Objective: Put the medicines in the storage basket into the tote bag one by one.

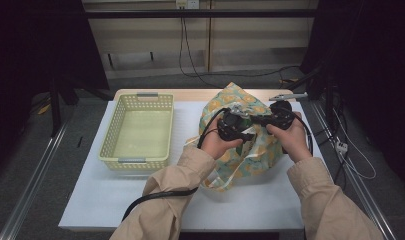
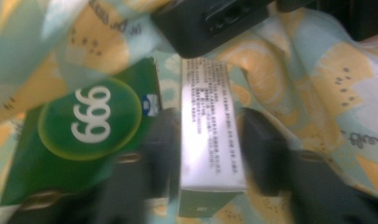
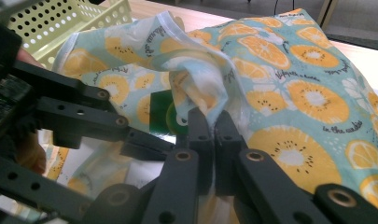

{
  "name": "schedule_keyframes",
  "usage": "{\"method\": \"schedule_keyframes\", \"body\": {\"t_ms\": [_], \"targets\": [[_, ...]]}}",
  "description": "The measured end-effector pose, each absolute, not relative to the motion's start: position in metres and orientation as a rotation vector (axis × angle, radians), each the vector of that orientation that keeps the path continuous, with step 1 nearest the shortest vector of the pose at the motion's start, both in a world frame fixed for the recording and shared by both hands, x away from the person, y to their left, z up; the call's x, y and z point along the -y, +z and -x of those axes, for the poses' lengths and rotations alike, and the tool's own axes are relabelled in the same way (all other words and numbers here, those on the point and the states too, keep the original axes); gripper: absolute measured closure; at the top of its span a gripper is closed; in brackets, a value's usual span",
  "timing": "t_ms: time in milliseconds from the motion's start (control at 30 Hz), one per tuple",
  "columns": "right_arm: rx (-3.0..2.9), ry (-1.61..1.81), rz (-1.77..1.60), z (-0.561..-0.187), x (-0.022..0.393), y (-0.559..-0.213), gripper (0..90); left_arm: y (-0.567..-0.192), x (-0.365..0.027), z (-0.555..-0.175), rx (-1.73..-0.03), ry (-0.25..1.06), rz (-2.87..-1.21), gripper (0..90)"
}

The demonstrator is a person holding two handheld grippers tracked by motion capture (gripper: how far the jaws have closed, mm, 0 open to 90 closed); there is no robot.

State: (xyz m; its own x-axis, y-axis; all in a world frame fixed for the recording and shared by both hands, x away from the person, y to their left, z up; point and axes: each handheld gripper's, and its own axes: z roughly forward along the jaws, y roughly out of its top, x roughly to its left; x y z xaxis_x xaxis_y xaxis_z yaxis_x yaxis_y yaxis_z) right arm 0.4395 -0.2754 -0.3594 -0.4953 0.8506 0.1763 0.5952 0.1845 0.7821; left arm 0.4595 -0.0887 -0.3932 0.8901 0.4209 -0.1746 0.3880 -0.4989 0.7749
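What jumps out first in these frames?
The orange-slice print bag at the table's right, with both grippers working at its mouth. The right gripper is shut on a fold of the bag's cloth, holding it up, while the left gripper reaches inside with its jaws either side of a green box marked 666. An empty yellow basket sits at left.

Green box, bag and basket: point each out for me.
Green box (image 2: 79, 140), left gripper view, on its green front beside the 999 circle.
Bag (image 3: 298, 84), right gripper view, on its orange-print side.
Basket (image 1: 138, 162), high view, on its near rim.
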Motion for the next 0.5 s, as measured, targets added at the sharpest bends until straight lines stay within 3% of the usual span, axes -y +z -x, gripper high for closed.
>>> {"method": "schedule_keyframes", "body": {"t_ms": [133, 300, 500], "targets": [[-2.168, 1.214, -1.374, -0.439, 0.276, -0.361, 88.6, -0.388, 0.074, -0.454, -0.603, 0.065, -2.173, 24.3], [-2.171, 1.217, -1.38, -0.437, 0.275, -0.365, 88.6, -0.382, 0.04, -0.443, -0.634, 0.088, -2.167, 16.9], [-2.172, 1.217, -1.38, -0.436, 0.273, -0.367, 88.6, -0.393, 0.006, -0.432, -0.718, 0.148, -2.213, 14.5]]}}
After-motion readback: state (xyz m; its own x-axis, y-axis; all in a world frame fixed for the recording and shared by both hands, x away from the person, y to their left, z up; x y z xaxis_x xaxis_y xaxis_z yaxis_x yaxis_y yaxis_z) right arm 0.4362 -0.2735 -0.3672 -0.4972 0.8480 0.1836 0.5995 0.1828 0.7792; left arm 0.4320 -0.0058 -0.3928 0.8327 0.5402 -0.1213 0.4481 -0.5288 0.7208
